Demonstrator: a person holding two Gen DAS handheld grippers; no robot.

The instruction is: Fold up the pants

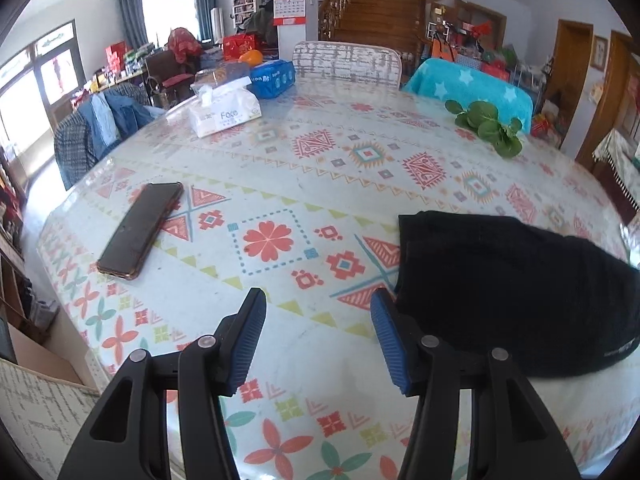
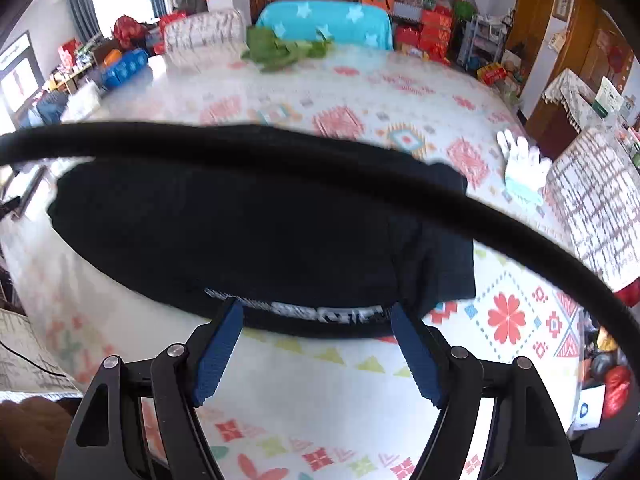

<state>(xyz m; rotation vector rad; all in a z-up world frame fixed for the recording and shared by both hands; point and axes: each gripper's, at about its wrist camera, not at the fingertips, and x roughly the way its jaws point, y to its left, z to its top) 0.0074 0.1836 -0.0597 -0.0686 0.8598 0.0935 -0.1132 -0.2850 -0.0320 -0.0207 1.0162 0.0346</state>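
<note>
Sunlit room: curtained window (image 1: 168,12), wooden staircase (image 1: 376,12), patterned table (image 1: 320,168).

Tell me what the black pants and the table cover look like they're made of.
Black pants: soft matte knit, probably cotton or fleece; it absorbs light and drapes in thick folds. Table cover: likely glossy vinyl or plastic film over print; window glare reflects off it.

Daylight pours in from the curtained windows (image 1: 166,10) at far left, blown out to white, and lays a pale sheen on the glossy surface (image 1: 340,176) beneath them. The left wrist view is sharp. The right wrist view is smeared with motion blur, worst on the greens (image 2: 280,50). Both views bow strongly and darken to black at the corners. The black pants (image 2: 240,232) show almost no detail.
</note>
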